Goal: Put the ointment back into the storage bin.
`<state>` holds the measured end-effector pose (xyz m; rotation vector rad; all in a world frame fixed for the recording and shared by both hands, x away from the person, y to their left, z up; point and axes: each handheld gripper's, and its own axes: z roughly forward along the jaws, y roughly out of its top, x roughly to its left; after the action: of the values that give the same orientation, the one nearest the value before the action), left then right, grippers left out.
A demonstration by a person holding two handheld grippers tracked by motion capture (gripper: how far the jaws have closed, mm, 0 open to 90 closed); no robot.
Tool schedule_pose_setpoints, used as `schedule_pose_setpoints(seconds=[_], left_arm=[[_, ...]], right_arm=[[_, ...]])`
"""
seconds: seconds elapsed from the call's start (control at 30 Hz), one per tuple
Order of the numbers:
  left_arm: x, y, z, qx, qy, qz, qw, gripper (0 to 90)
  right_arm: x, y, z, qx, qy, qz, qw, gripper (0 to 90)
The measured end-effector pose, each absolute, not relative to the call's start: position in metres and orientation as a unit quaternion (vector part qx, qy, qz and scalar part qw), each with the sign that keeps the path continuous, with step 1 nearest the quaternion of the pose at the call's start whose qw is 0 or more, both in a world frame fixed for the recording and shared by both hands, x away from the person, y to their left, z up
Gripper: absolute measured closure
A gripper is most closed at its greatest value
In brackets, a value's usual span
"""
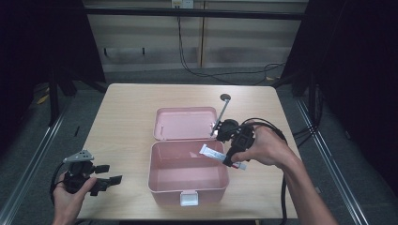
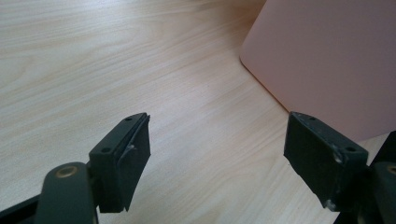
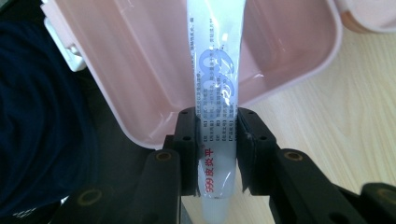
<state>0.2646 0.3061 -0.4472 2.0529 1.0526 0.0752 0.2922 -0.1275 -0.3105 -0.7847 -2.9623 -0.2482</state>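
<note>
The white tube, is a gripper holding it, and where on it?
Yes. The right gripper holds the white tube near its cap end, jaws pressed on both sides; the rest sticks out over the open pink box. The left gripper holds nothing.

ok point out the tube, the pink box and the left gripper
tube (image 3: 215,79), right gripper view, printed middle
pink box (image 1: 187,191), high view, front wall
left gripper (image 2: 217,158), left gripper view, midway between its open jaws
</note>
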Motion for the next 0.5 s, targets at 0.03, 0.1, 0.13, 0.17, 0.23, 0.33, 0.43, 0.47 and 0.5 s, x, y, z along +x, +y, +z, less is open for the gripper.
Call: schedule_pose_setpoints(seconds=[0.03,0.1,0.13,0.17,0.23,0.33,0.43,0.47,0.5], left_arm=[[0.265,0.306,-0.447,0.813,0.417,0.030,0.405,22.7],[0.265,0.306,-0.447,0.813,0.417,0.030,0.405,22.6],[0.265,0.306,-0.447,0.813,0.417,0.030,0.405,22.7],[0.265,0.306,-0.447,0.813,0.417,0.030,0.405,22.7],[0.264,0.306,-0.447,0.813,0.417,0.030,0.406,22.7],[0.265,0.306,-0.447,0.813,0.417,0.029,0.406,22.7],[0.264,0.306,-0.447,0.813,0.417,0.030,0.406,22.7],[0.264,0.306,-0.447,0.813,0.417,0.030,0.406,22.7],[0.265,0.306,-0.447,0.813,0.417,0.029,0.406,22.7]], right_arm=[[0.292,-0.125,-0.310,-0.254,-0.964,-0.078,0.035,71.5],[0.292,-0.122,-0.311,-0.250,-0.965,-0.076,0.037,71.5],[0.293,-0.117,-0.311,-0.246,-0.966,-0.074,0.039,71.4],[0.293,-0.115,-0.312,-0.243,-0.966,-0.074,0.038,71.5],[0.294,-0.112,-0.313,-0.240,-0.967,-0.074,0.039,71.5],[0.294,-0.105,-0.315,-0.233,-0.969,-0.070,0.043,71.4],[0.295,-0.099,-0.316,-0.223,-0.971,-0.071,0.045,71.5],[0.295,-0.097,-0.316,-0.217,-0.972,-0.078,0.045,71.5],[0.295,-0.095,-0.317,-0.215,-0.972,-0.084,0.046,71.5]])
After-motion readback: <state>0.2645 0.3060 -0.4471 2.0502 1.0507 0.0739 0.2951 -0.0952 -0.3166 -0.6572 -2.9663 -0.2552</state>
